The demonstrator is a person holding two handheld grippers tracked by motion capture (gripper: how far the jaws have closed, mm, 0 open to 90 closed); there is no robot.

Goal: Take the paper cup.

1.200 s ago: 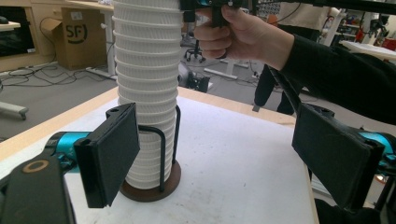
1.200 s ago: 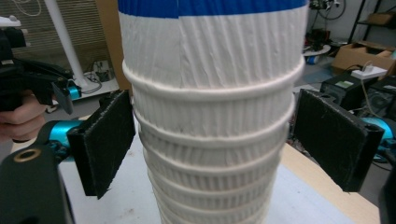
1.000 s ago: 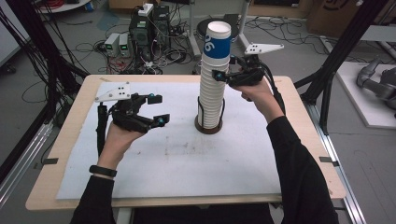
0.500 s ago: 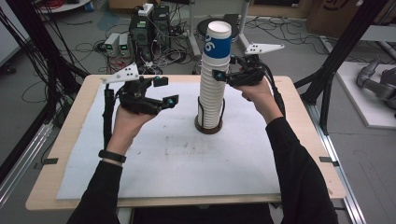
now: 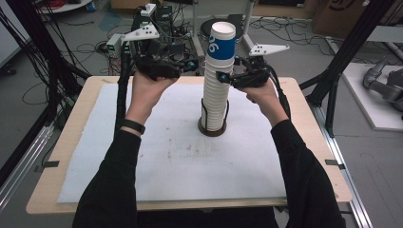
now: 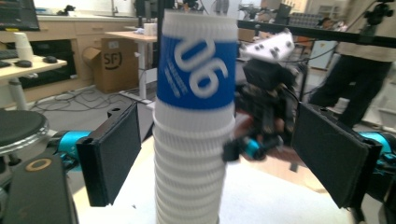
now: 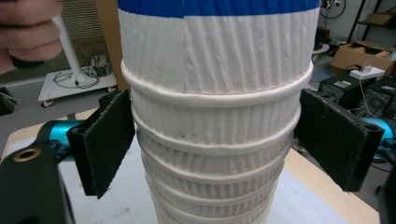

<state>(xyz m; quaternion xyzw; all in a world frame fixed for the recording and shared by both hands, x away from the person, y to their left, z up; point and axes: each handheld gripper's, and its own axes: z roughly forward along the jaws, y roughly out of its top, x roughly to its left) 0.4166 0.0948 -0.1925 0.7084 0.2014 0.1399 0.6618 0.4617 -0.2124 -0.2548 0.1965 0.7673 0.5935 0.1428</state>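
A tall stack of white ribbed paper cups [image 5: 216, 102] stands in a dark round holder [image 5: 212, 131] at the middle of the table. Its top cup [image 5: 222, 45] has a blue band marked 06. My right gripper [image 5: 221, 76] reaches in from the right. Its pads [image 7: 109, 140] press both sides of the stack [image 7: 215, 116] just under the blue cup. My left gripper [image 5: 191, 64] is held high, left of the stack's top, and is open. Its jaws have just been closing slightly. They frame the blue cup [image 6: 196, 60] from a distance, without touching it.
A white mat [image 5: 166, 161] covers the wooden table [image 5: 304, 95]. Beyond the far edge are a stool, cables and electronics boxes [image 5: 157, 19]. Black frame posts [image 5: 342, 61] rise at both sides. A person [image 6: 369, 70] stands in the background of the left gripper view.
My left hand has risen and moved toward the far side and the right, from low over the mat to the level of the stack's top. The right hand and the stack have stayed still.
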